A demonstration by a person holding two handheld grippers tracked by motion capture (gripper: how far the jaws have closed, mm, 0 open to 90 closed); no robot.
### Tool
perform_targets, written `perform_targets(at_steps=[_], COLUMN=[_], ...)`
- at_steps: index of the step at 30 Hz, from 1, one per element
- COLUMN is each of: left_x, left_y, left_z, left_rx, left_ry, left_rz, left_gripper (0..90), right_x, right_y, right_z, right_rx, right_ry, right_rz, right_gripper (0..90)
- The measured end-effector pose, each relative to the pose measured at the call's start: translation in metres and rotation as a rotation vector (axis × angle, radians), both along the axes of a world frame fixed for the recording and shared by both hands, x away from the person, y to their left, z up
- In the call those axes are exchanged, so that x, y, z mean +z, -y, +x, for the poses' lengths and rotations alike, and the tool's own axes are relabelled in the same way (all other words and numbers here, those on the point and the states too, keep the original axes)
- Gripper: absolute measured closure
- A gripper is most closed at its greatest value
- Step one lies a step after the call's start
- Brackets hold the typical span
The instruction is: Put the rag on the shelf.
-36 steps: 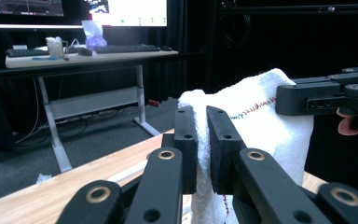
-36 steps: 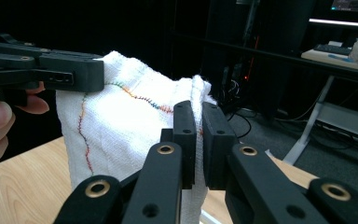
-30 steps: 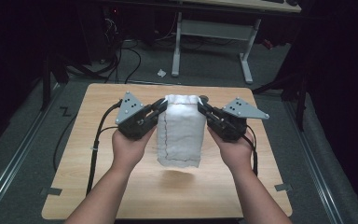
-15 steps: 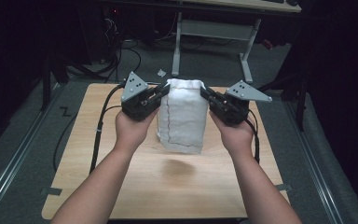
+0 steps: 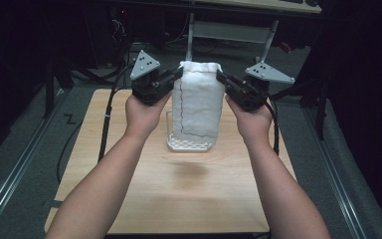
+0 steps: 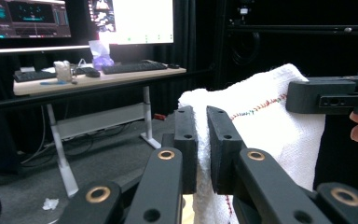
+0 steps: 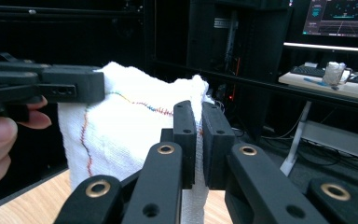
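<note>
High view shows you holding the white towel (image 5: 198, 102) up above the table (image 5: 129, 164), one top corner in each claw, so it hangs as a flat sheet in front of a white basket (image 5: 189, 144) that stands on the table behind its lower edge. Your left claw (image 5: 176, 75) is nearly shut, pinching the towel's left top corner; your right claw (image 5: 221, 77) is likewise almost closed on the right top corner. The left gripper view confirms cloth caught between the two black jaws, and the right gripper view shows the same on its side.

To do this well, keep both hands level so the stitched top hem stays straight and the cloth hangs without a twist. Hold the corners just far enough apart that the hem is taut but not strained, since each pinch looks shallow and could slip. The lower edge seems close to the basket, so watch it doesn't snag the rim.
</note>
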State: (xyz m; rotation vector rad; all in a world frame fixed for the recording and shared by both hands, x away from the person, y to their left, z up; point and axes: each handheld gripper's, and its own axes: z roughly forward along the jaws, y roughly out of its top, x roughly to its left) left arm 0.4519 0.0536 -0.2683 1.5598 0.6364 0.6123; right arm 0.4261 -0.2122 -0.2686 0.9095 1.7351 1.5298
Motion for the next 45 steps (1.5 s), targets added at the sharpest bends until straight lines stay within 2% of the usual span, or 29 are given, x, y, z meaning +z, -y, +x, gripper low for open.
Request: perform_targets(at_steps=[3,6,9,10,13,19,24,26,31,33,38,42,44,45], left_x=[0.001,-0.004,-0.009,-0.012,-0.021,-0.036,-0.046,-0.051,-0.057,-0.061,-0.074,-0.079,-0.082,-0.084], left_y=[-0.002,-0.004,-0.005,-0.005,-0.005,-0.003,-0.001,-0.002,-0.003,-0.002,0.001,0.002,0.000,-0.001], left_z=[0.005,0.017,0.028,0.034,0.047,0.065,0.077,0.083,0.092,0.098,0.108,0.111,0.112,0.113], left_rx=[0.006,0.012,0.021,0.024,0.035,0.044,0.047,0.046,0.058,0.057,0.063,0.079,0.099,0.095], left_ry=[-0.010,-0.044,-0.074,-0.096,-0.140,-0.187,-0.221,-0.242,-0.259,-0.288,-0.341,-0.343,-0.345,-0.348], left_rz=[-0.005,-0.006,-0.022,-0.032,-0.027,-0.014,0.004,-0.003,-0.008,-0.014,0.018,0.059,0.071,0.067], left_gripper=[83.5,83.4,83.4,83.4,83.4,83.2,83.1,83.1,82.8,82.8,82.6,80.6,74.1,67.7], right_x=[0.001,-0.002,-0.008,-0.009,-0.017,-0.029,-0.039,-0.043,-0.052,-0.054,-0.062,-0.070,-0.073,-0.076], right_y=[-0.001,-0.003,-0.005,-0.006,-0.007,-0.007,-0.006,-0.006,-0.008,-0.009,-0.011,-0.011,-0.011,-0.012], right_z=[0.004,0.010,0.021,0.025,0.043,0.065,0.080,0.085,0.096,0.097,0.106,0.115,0.118,0.120], right_rx=[-0.001,0.005,0.003,0.002,-0.003,-0.015,-0.020,-0.013,-0.016,-0.021,-0.033,-0.036,-0.046,-0.053], right_ry=[0.001,-0.013,-0.039,-0.050,-0.107,-0.164,-0.203,-0.217,-0.233,-0.240,-0.272,-0.296,-0.305,-0.314], right_rz=[-0.005,0.002,0.007,0.013,0.028,0.008,0.011,0.006,-0.012,-0.021,-0.059,-0.074,-0.075,-0.074], right_gripper=[86.1,86.1,86.1,86.1,86.0,86.0,85.9,85.9,85.8,85.8,85.5,84.6,80.9,76.1])
